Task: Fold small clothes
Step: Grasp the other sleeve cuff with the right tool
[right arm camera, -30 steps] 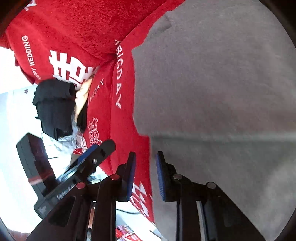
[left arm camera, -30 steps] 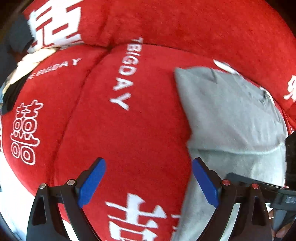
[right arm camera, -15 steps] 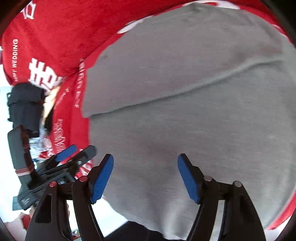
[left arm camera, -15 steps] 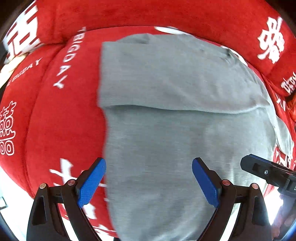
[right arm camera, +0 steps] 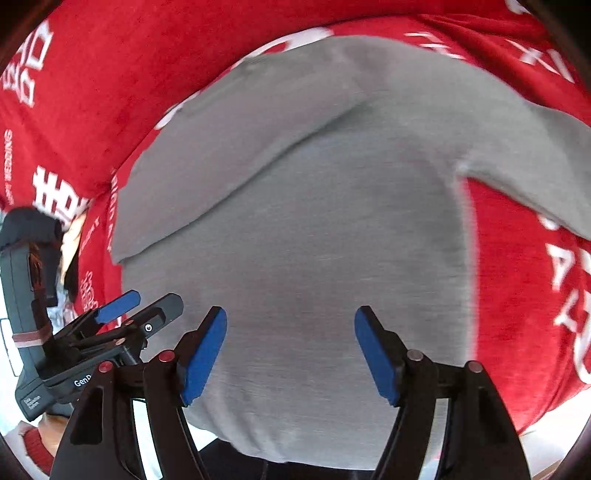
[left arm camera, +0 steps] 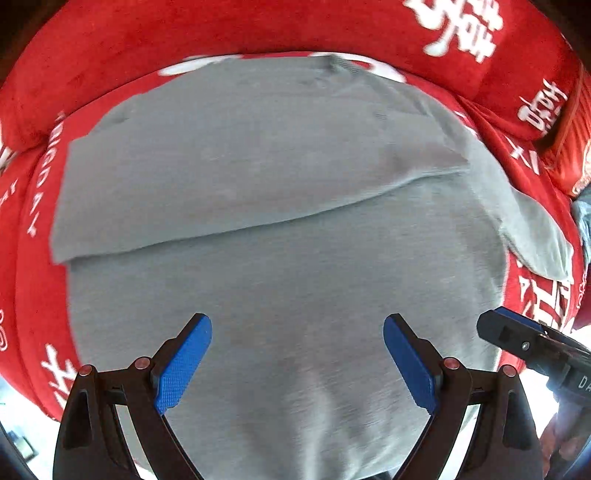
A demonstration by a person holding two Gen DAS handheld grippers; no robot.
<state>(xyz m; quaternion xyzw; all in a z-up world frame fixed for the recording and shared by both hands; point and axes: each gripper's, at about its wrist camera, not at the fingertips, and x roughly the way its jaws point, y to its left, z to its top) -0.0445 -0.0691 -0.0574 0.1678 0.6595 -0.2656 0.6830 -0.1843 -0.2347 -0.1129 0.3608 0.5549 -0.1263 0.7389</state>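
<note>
With both my left gripper (left arm camera: 297,363) and right gripper (right arm camera: 290,354) released and empty, the grey shirt (left arm camera: 280,258) lies flat on the red sofa (left arm camera: 221,29) just beyond them, its unfolded sleeve (right arm camera: 535,147) far right, nearer my right.

Right hand-held gripper (right arm camera: 290,349) gapes wide over grey shirt (right arm camera: 295,221).

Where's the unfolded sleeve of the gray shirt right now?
The sleeve sticks out on the shirt's right side in both views, lying flat on the red cover, beyond the right claw.
</note>
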